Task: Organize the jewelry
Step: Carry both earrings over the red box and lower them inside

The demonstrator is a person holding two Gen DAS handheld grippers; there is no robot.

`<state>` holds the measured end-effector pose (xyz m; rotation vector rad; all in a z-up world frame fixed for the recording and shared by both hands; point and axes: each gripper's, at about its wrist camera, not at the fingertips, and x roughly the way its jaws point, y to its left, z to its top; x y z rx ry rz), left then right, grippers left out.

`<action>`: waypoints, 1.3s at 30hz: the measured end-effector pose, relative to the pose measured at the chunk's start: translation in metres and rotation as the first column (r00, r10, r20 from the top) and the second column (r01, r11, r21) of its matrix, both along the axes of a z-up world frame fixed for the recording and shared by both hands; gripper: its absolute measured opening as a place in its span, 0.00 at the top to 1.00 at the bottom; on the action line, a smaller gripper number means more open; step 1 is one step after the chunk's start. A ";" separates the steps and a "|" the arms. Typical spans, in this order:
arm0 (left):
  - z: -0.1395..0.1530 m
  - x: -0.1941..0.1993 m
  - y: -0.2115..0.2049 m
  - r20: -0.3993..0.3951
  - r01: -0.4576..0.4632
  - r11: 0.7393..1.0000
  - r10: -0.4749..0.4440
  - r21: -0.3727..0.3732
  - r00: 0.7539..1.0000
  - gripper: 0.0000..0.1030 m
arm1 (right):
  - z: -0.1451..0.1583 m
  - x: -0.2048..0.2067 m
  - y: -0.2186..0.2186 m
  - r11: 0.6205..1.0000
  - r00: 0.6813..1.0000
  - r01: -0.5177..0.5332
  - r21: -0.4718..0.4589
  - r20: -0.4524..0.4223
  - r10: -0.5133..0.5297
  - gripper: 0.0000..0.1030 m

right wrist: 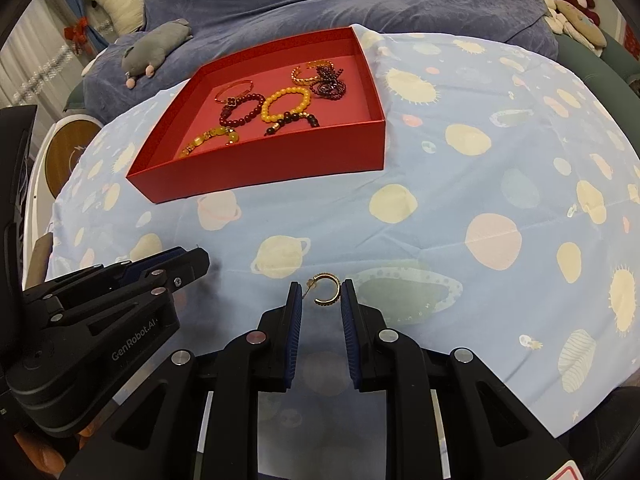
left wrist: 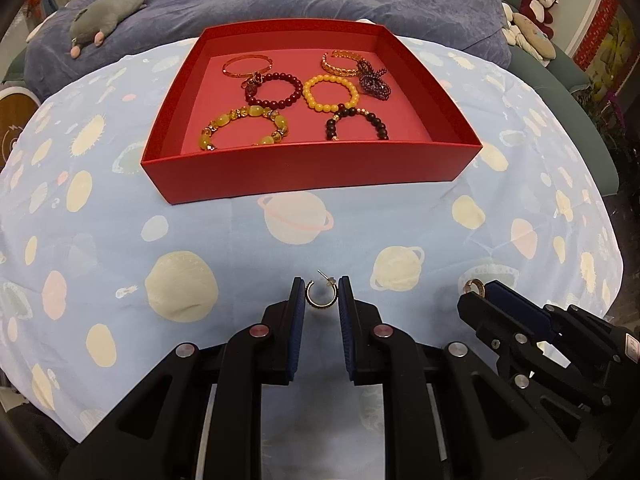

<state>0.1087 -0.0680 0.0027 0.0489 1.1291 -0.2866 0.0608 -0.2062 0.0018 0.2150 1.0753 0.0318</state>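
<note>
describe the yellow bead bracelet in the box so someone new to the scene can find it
Start at the red box on the planet-print cloth. The yellow bead bracelet lies right of centre inside it, between the dark red bead bracelet and the purple chain bundle. It is the only ring of plain, even, opaque yellow beads.

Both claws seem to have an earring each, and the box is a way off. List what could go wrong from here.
1. The left claw pinches its hoop earring only at the pad tips; the thin hoop could twist and drop onto the patterned cloth.
2. The right claw grips its hoop earring just as shallowly, post sticking out sideways, so it may snag.
3. The red box already holds bracelets; a dropped earring could tangle among them.
</note>
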 end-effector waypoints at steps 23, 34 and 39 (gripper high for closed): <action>0.057 0.007 0.011 0.111 -0.018 1.000 0.019 -0.005 0.994 0.84 | 0.061 0.025 0.013 0.999 0.991 -0.038 -0.015 0.125 0.039 0.81; 0.073 0.061 0.004 0.158 -0.027 1.000 0.027 -0.002 0.987 0.84 | 0.079 0.081 0.010 0.999 0.983 -0.044 -0.030 0.179 0.049 0.81; 0.071 0.085 0.000 0.163 -0.027 1.000 0.025 0.011 0.986 0.84 | 0.077 0.106 0.008 0.998 0.982 -0.050 -0.036 0.181 0.056 0.81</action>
